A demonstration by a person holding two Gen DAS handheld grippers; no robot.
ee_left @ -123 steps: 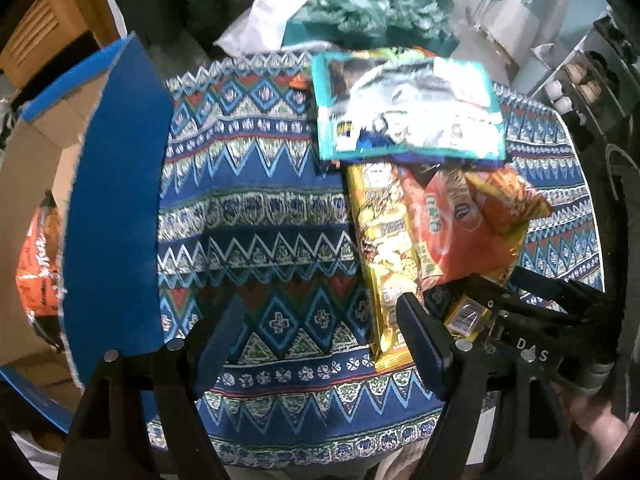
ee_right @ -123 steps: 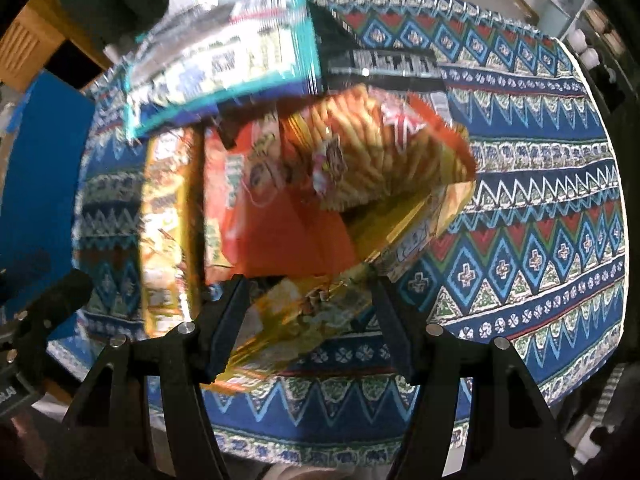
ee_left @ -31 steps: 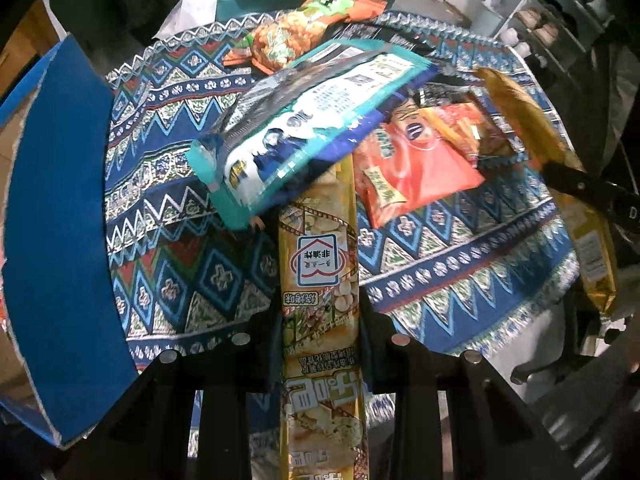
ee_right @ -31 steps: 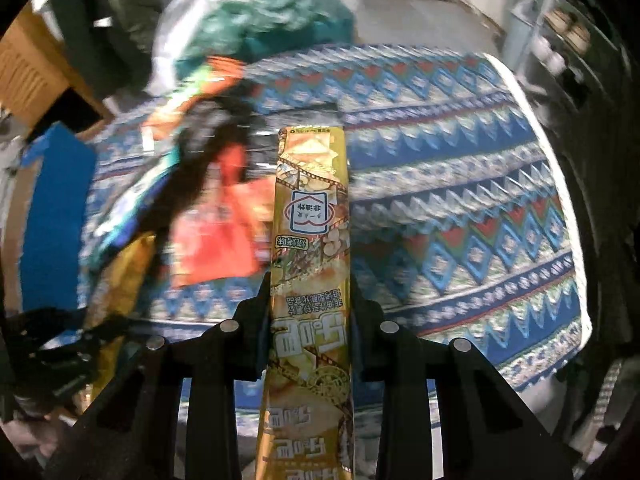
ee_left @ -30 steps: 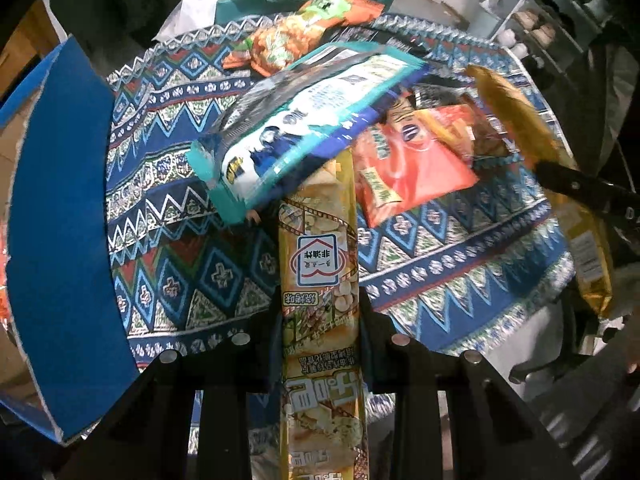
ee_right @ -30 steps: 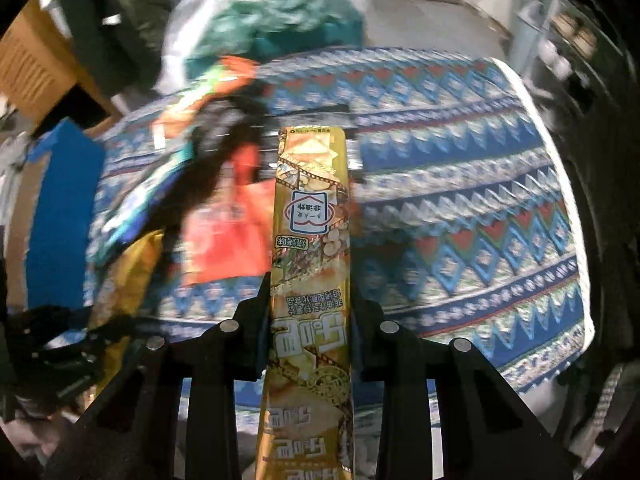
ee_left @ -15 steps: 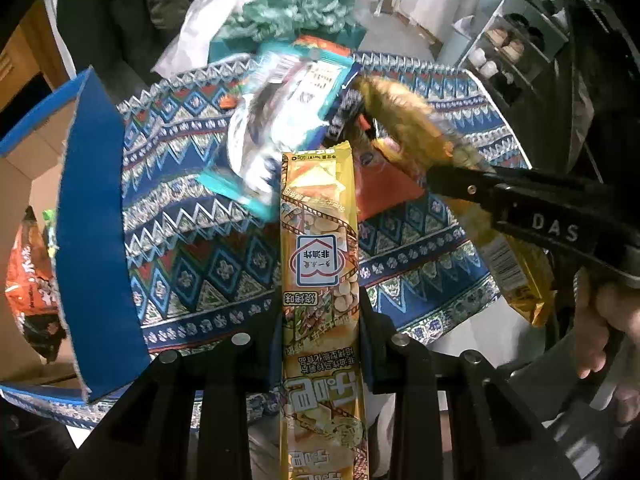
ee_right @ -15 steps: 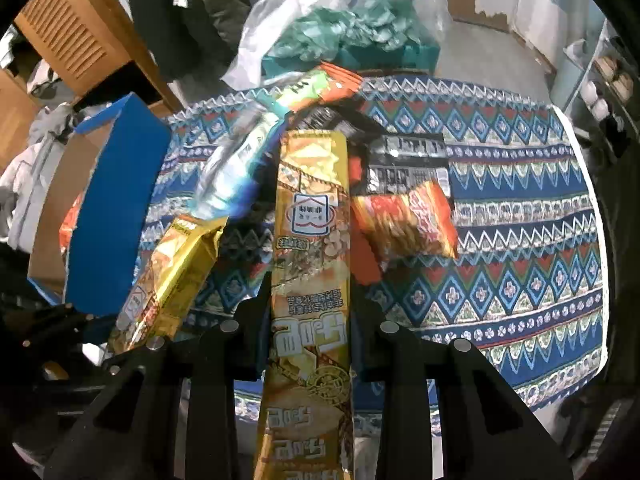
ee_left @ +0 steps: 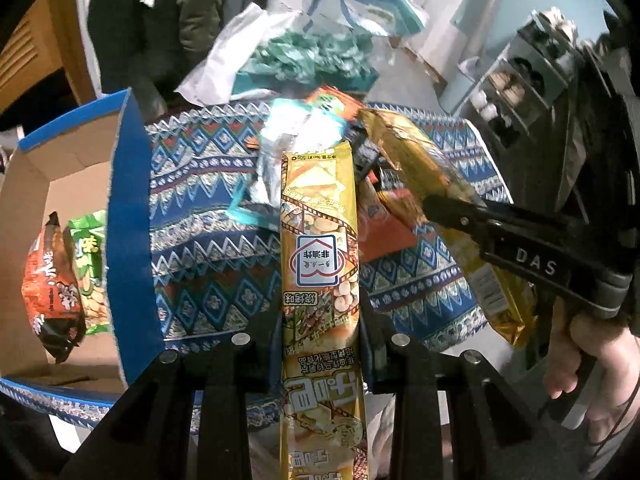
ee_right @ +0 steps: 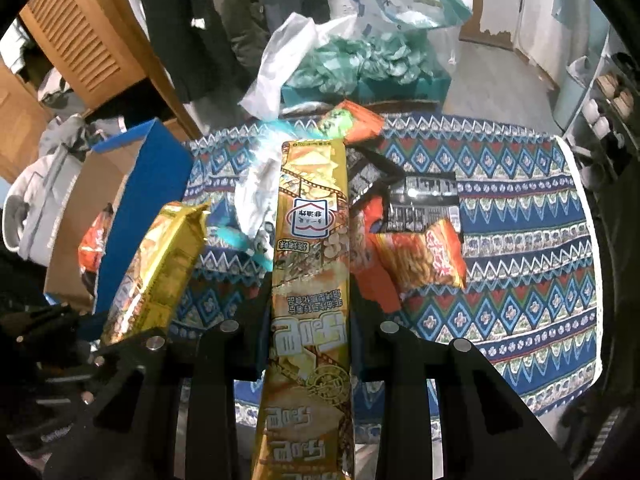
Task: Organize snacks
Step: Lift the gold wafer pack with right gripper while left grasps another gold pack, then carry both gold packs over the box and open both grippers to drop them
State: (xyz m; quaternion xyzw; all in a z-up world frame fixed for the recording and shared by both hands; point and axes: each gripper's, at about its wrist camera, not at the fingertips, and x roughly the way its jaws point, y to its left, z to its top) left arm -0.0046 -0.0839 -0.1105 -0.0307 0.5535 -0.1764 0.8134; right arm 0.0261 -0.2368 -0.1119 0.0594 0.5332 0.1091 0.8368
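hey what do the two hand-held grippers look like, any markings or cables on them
Both are matte black, each with two flat fingers studded with round silver bolts. The right hand-held gripper carries white DAS lettering and a grey band on its body. A thin dark cable hangs by the person's hand.

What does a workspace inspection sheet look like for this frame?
Surface: patterned tablecloth, partly covered.
Job's things: two long yellow snack packs, left pack, right pack; blue carton holding an orange bag and a green bag.
Clutter: orange cracker bag, black pack, teal-edged bag.
Grippers: left gripper and right gripper each shut on a pack.
Cables: nothing seen.
Surroundings: plastic bags, wooden cabinet.
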